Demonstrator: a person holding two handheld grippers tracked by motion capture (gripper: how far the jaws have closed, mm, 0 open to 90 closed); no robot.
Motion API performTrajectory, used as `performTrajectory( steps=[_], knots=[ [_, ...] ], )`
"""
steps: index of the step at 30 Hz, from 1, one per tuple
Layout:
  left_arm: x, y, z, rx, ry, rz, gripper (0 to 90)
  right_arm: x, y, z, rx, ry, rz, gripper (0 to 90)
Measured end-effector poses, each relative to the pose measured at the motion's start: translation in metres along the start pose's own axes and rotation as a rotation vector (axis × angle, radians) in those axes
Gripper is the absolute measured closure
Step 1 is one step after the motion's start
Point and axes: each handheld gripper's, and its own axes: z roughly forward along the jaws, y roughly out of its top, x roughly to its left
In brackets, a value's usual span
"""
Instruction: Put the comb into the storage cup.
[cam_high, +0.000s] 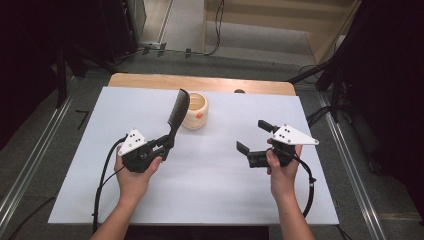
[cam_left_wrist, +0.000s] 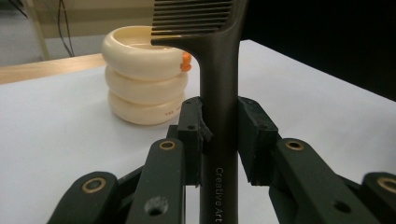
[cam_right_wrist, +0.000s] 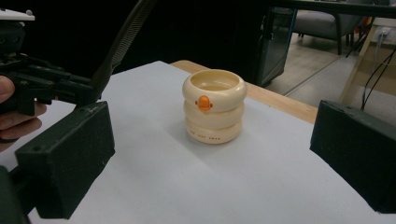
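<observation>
A black comb (cam_high: 178, 114) stands up from my left gripper (cam_high: 166, 145), whose pads are shut on its handle (cam_left_wrist: 219, 121); its toothed end reaches toward a cream ringed cup (cam_high: 195, 111) with an orange spot. In the left gripper view the cup (cam_left_wrist: 142, 81) stands just behind the comb's teeth. My right gripper (cam_high: 254, 136) is held above the white table at the right, jaws wide open and empty, facing the cup (cam_right_wrist: 214, 105). From the right gripper view the left gripper (cam_right_wrist: 88, 91) and comb (cam_right_wrist: 122, 42) show at the far left.
A white sheet (cam_high: 210, 175) covers the table, with a wooden edge (cam_high: 200, 82) at the back. Cables trail from both grippers toward the front edge. Dark stands and floor rails surround the table.
</observation>
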Motion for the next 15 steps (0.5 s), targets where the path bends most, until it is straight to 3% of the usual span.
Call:
performTrajectory(
  steps=[5,15],
  knots=[
    [-0.008,-0.003,0.0,-0.019,-0.007,0.001,72.8,0.009,0.001,0.007,0.006,0.004,-0.008,0.0],
    [-0.019,-0.008,-0.001,-0.045,-0.021,0.015,72.7,0.031,0.002,0.017,0.037,0.09,0.025,0.0]
  ],
)
